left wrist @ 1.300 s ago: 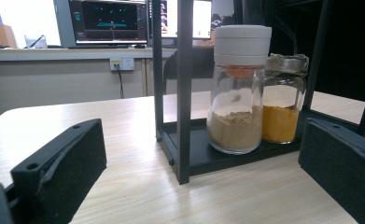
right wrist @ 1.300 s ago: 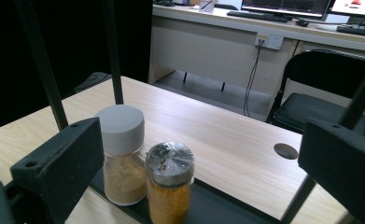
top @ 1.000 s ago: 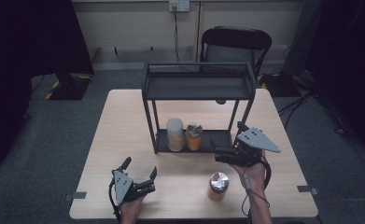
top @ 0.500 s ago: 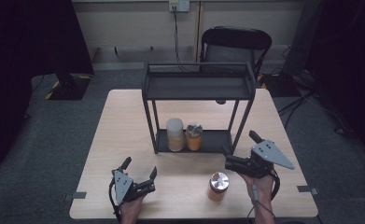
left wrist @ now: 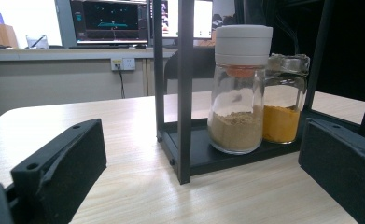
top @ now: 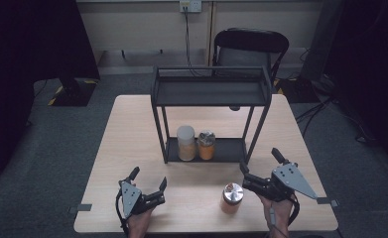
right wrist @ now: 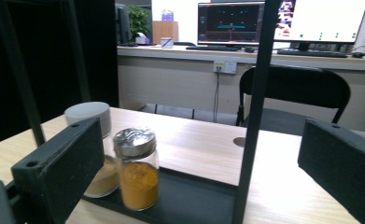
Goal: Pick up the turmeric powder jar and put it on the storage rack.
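- Right gripper view: the left jaw covers most of the white-lidded jar (right wrist: 87,122) at lower left.
- The shelf post (right wrist: 255,116) crosses the chair (right wrist: 306,93).

the high view looks down and forward over your side of the table (top: 132,129), far enough back to take in the whole rack (top: 211,94) at frame centre. your left gripper view sits low at table height, close to the rack, facing its two jars (left wrist: 243,88) right of centre. your right gripper view, also low, faces the rack from the other side, the same jars (right wrist: 136,168) at lower left. all three share the rack's lower shelf.
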`<state>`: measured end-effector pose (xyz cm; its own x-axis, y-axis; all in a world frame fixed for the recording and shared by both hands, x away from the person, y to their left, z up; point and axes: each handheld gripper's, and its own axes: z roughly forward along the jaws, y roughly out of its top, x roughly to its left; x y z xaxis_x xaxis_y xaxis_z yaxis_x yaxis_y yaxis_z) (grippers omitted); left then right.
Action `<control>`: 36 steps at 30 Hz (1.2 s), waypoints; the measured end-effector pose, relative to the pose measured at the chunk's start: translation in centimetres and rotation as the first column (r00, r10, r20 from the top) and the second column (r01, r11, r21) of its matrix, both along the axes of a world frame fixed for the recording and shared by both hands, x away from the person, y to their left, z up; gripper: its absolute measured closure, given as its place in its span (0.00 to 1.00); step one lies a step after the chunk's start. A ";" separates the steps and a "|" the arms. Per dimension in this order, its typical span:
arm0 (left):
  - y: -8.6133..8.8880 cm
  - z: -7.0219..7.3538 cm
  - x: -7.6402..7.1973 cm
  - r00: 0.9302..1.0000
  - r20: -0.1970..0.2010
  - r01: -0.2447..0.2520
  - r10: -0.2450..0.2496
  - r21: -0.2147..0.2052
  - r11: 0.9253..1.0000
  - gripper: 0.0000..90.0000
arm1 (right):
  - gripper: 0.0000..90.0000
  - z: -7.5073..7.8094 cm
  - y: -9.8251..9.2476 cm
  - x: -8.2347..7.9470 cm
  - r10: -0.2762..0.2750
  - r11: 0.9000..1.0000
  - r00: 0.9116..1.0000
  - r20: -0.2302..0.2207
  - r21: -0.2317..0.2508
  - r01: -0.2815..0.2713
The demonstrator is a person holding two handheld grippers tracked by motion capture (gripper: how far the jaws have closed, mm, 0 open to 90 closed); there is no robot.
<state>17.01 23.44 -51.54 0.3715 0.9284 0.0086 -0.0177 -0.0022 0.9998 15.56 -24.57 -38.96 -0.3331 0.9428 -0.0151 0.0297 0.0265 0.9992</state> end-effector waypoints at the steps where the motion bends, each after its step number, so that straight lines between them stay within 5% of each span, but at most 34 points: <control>1: 0.0 0.0 0.0 1.000 0.000 0.000 0.000 -0.001 1.000 0.00 | 0.00 -0.3 -0.1 -0.1 0.006 1.000 1.000 0.006 0.003 -0.006; 22: 0.0 0.0 0.0 1.000 0.002 -0.001 0.001 -0.001 1.000 0.00 | 0.00 -6.2 0.3 -1.9 -0.139 0.990 0.988 0.068 0.048 0.136; 36: 0.0 -0.1 0.0 1.000 0.003 0.002 -0.002 -0.003 1.000 0.00 | 0.00 -8.8 0.6 -1.7 -0.212 0.977 0.977 -0.003 0.034 0.212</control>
